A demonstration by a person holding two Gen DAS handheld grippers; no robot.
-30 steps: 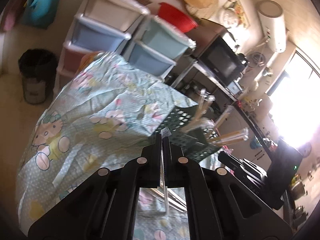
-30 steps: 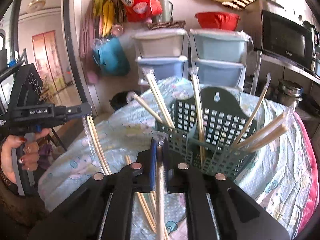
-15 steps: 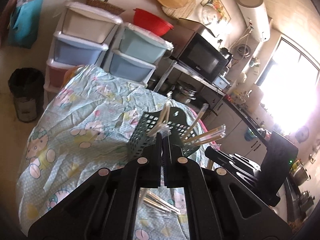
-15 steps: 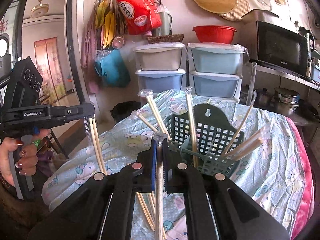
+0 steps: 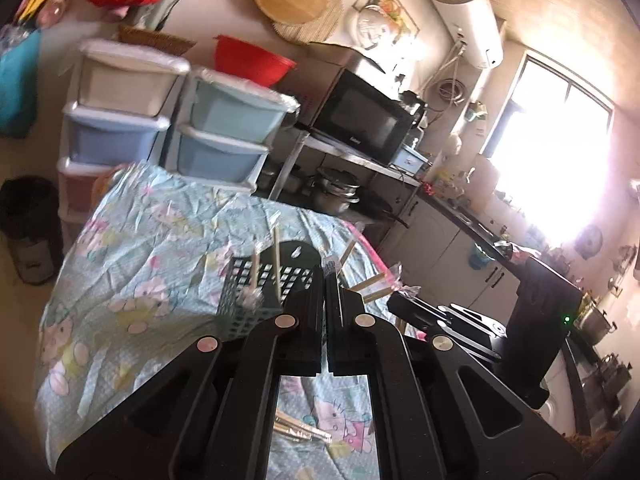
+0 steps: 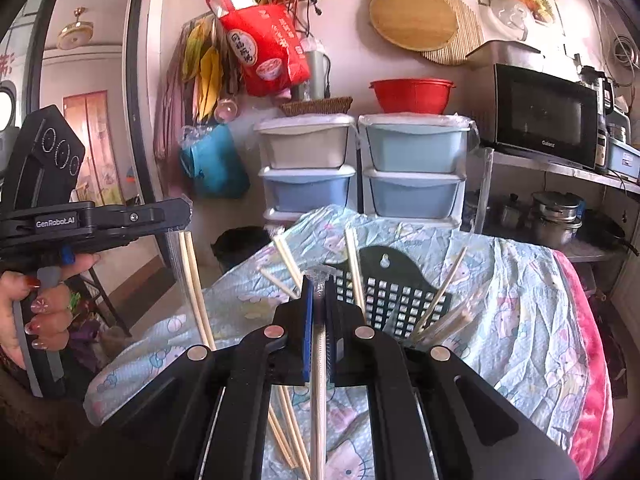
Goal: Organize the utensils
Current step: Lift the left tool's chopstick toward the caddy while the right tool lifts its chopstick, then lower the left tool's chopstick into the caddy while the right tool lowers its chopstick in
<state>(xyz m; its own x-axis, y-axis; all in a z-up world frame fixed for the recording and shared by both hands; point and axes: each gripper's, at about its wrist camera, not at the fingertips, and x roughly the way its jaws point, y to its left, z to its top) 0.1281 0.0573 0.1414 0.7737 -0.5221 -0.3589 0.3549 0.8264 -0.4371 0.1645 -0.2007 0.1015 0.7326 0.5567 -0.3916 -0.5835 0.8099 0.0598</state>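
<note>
In the left wrist view, the green basket (image 5: 260,292) stands on the cartoon-print cloth (image 5: 160,248) at the middle of the frame, with a few wrapped chopsticks (image 5: 275,264) already upright in it and more leaning out on its right side. The left claw (image 5: 325,280) fills the lower centre, its jaws pressed together on the clear wrapper end of a chopstick pair that shows as a crinkle just above the tips. Through the gap below the jaws, loose wrapped pairs (image 5: 300,432) lie on the cloth, so I judge the sorting only partly done. The other tool shows at the right edge, pointing in toward the basket.

In the right wrist view, the basket (image 6: 400,300) sits just past the right claw (image 6: 318,292), at centre frame, with sticks fanning out of it to left and right. This claw is clamped on a wrapped pair (image 6: 318,360) that runs down between the jaws toward the bottom of the frame. More loose chopsticks (image 6: 288,432) lie on the cloth beneath. At the left edge a hand (image 6: 36,304) grips the handle of the left tool, held roughly level and above the table edge, and a long pair (image 6: 194,288) hangs down from its tip. Both claws seem poised above the basket, each with a pair to drop in.
</note>
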